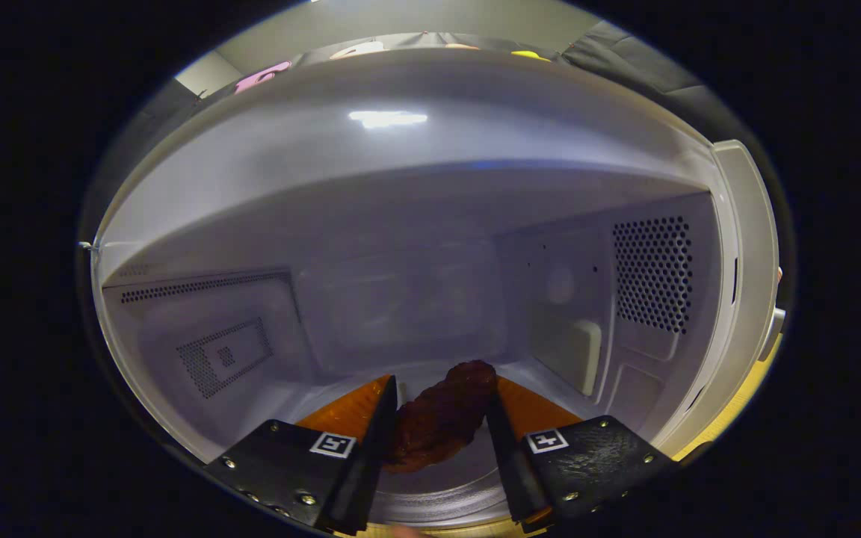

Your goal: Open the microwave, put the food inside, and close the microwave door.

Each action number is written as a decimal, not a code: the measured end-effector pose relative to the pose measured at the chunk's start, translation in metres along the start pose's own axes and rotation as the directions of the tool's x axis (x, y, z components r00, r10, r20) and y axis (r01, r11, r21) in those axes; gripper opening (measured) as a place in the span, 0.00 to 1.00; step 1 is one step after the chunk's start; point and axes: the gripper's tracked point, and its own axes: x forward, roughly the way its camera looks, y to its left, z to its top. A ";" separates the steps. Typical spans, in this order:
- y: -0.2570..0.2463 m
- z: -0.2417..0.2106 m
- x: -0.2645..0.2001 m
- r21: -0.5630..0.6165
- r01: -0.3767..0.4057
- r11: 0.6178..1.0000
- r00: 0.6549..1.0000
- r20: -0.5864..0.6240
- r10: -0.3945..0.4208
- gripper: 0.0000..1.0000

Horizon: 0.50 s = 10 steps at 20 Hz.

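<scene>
The gripper [439,426] clamps the dark food piece [442,422] between its fingers, inside the open microwave [400,202], above the turntable [438,501]. Still left, I judge: releasing it and closing the door.

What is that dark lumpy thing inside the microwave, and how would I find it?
Look into the open microwave, with pale walls and dotted vent holes on its sides. Low down sits a round glass tray. Above it, the gripper pinches the food between its two fingers: a dark reddish-brown, bumpy chunk, the only dark, rough thing among smooth pale surfaces.
</scene>
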 end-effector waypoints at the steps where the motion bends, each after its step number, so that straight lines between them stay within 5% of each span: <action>1: -0.006 -0.007 0.002 0.023 0.016 1.000 0.999 -0.031 -0.016 0.72; 6: -0.024 -0.013 0.002 0.039 0.093 0.995 0.993 -0.075 -0.090 0.99; 10: -0.014 -0.011 -0.007 0.038 0.049 0.998 0.996 -0.080 -0.046 0.99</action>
